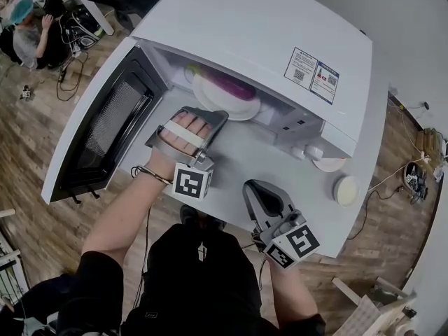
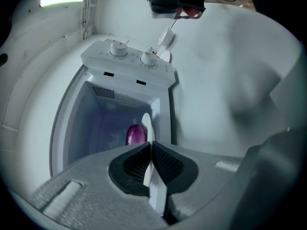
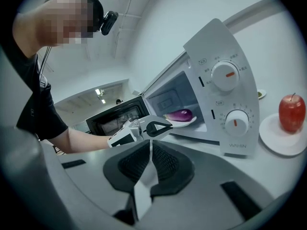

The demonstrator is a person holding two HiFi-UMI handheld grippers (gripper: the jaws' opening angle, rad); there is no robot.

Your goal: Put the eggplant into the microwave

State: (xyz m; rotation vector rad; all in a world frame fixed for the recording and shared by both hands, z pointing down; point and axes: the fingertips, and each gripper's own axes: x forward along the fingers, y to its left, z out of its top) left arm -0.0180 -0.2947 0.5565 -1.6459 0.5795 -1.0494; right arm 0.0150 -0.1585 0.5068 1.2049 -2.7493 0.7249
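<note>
A purple eggplant [image 1: 231, 86] lies on a white plate [image 1: 238, 108] inside the open white microwave [image 1: 266, 26]. My left gripper [image 1: 218, 115] is just outside the oven's opening, pointing at the plate's near rim, shut with nothing between its jaws. The right gripper view shows it [image 3: 160, 127] from the side, short of the eggplant [image 3: 180, 114]. In the left gripper view the eggplant [image 2: 135, 134] shows beyond the shut left gripper [image 2: 150, 145]. My right gripper [image 1: 252, 186] hovers over the table in front of the control panel, shut and empty.
The microwave door [image 1: 105, 128] hangs wide open to the left. A red apple [image 3: 292, 112] stands on a white saucer [image 3: 283, 140] right of the control panel [image 3: 230, 104]. A small round white dish [image 1: 346, 190] sits near the table's [image 1: 238, 173] right edge.
</note>
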